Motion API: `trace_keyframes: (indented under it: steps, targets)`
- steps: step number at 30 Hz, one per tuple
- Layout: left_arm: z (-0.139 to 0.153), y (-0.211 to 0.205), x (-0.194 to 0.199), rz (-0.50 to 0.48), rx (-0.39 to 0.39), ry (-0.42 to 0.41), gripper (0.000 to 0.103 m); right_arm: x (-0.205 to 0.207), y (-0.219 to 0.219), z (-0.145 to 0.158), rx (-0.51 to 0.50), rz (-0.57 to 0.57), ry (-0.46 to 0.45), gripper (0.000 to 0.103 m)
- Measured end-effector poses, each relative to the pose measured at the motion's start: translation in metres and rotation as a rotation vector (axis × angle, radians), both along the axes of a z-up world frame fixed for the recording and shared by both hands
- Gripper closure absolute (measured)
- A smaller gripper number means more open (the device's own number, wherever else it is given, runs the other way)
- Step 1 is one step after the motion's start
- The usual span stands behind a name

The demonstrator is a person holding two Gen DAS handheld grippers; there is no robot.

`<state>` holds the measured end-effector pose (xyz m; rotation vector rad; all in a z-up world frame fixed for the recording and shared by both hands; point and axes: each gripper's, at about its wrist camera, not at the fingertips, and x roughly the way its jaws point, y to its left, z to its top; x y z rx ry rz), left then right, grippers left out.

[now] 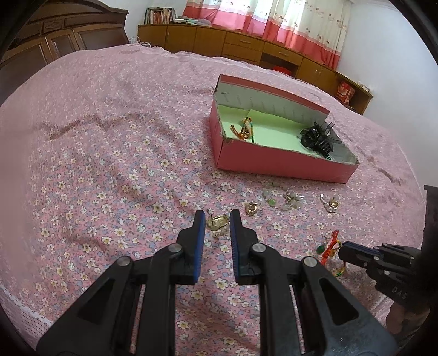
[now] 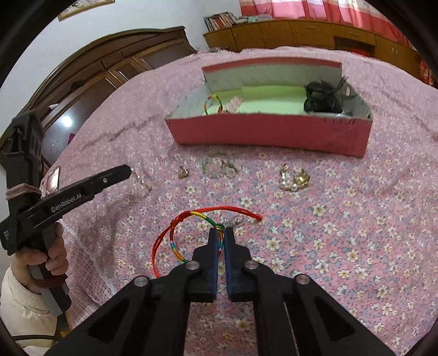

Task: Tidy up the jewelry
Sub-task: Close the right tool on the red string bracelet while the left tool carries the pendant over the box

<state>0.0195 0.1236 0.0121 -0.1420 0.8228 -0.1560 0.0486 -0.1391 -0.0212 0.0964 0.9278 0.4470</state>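
Note:
A pink box (image 1: 284, 161) (image 2: 268, 134) with a green floor stands on the bed. It holds a cord bracelet (image 1: 245, 128) (image 2: 213, 104) and a black hair claw (image 1: 317, 138) (image 2: 323, 100). My left gripper (image 1: 217, 216) is open, its jaws on either side of a gold earring (image 1: 217, 222). My right gripper (image 2: 221, 232) is shut on a red and rainbow cord bracelet (image 2: 189, 219) (image 1: 330, 246) lying on the bed. More loose earrings (image 1: 251, 207) (image 2: 297, 179) and a pale bead bracelet (image 1: 284, 201) (image 2: 219, 169) lie in front of the box.
The bed has a pink floral cover (image 1: 123, 164) (image 2: 356, 232). A dark wooden headboard (image 2: 95, 74) is at the left. Wooden cabinets (image 1: 246, 43) and pink curtains (image 1: 260, 16) line the far wall. The left gripper's body (image 2: 82, 189) crosses the right wrist view.

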Motion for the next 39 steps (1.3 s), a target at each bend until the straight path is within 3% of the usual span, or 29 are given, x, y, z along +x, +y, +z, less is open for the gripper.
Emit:
trace_keyframes:
  steps: [13, 23, 31, 39]
  targets:
    - [0.018, -0.013, -0.003, -0.043, -0.012, -0.031, 0.093, -0.006, -0.018, 0.021, 0.053, -0.033, -0.067, 0.098]
    - [0.005, -0.025, 0.000, -0.066, -0.023, 0.012, 0.093, -0.006, -0.032, 0.019, 0.074, -0.072, -0.067, 0.098]
    - [0.012, -0.029, 0.001, -0.078, -0.039, -0.009, 0.093, -0.004, -0.041, 0.024, 0.089, -0.094, -0.093, 0.098]
    - [0.030, -0.040, 0.006, -0.084, -0.021, -0.074, 0.093, -0.001, -0.045, 0.042, 0.086, -0.107, -0.175, 0.098]
